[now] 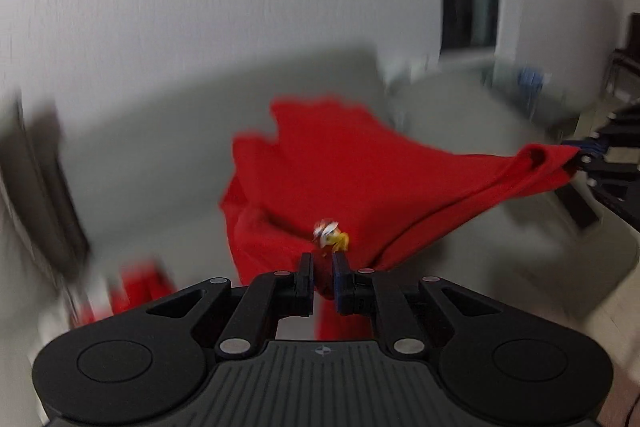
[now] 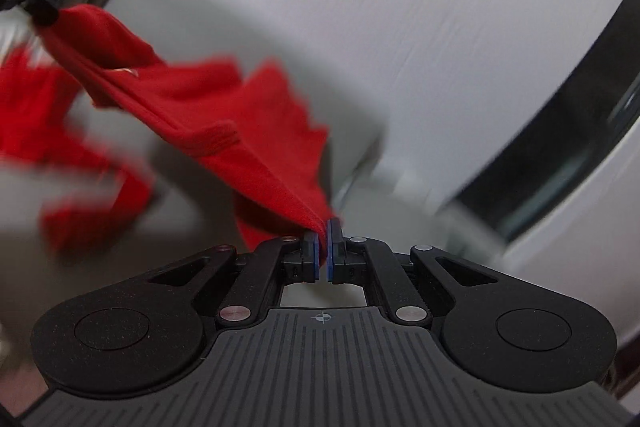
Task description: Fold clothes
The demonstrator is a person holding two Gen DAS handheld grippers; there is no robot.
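Step in hand, as judged: spreading a garment held by two edges, prior to laying it flat for the first fold.

Left gripper (image 1: 323, 269): jaws clenched on a bunched edge of the red garment (image 1: 340, 179), a small printed emblem (image 1: 330, 235) sitting just beyond the fingertips. It is pitched steeply downward toward the grey surface (image 1: 160, 155).

The cloth hangs stretched between the two tools, sagging below the line joining them.

Right gripper (image 2: 323, 227): jaws clenched on a thin gathered corner, likewise pitched downward.

Next move, as judged: keep both grips and the span taut, then set the cloth flat on the surface ahead of the jaws.
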